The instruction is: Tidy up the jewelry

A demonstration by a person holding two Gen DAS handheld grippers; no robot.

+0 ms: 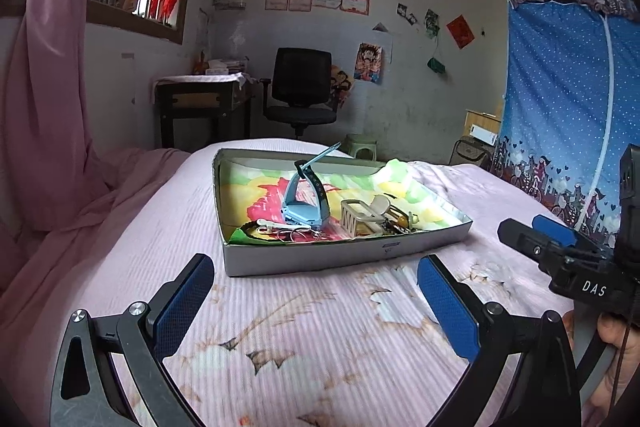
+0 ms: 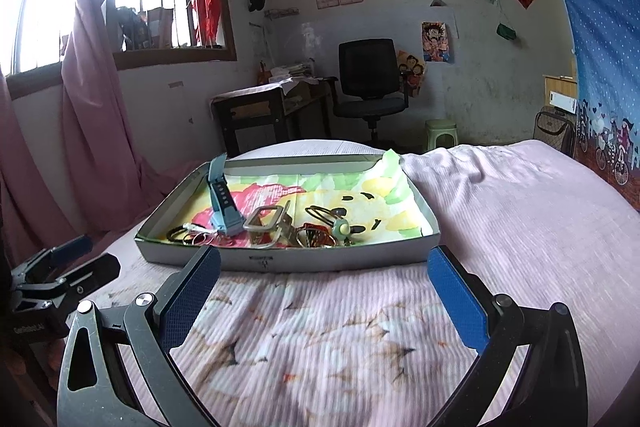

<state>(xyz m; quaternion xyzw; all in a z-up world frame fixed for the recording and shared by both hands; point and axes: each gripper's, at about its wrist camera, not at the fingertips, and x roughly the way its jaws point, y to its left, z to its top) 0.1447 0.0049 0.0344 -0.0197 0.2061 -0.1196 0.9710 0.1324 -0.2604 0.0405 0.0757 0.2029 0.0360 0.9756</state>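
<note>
Both grippers hover over the bed, jaws spread wide and empty, short of the jewelry box.

The shallow grey cardboard box (image 2: 280, 261), lined with colourful painted paper, sits on the pink ribbed bedspread (image 2: 500, 227) towards the bed's far end. The light-blue wristwatch (image 1: 306, 203), strap standing upright, the cream plastic hair claw clip (image 1: 362, 215), the thin wire hoops (image 2: 198, 238) and the dark hair ties are clustered along the box's near edge. The left gripper (image 1: 316, 301) and the right gripper (image 2: 324, 293) hold nothing between their blue pads, each just short of that near edge.
</note>
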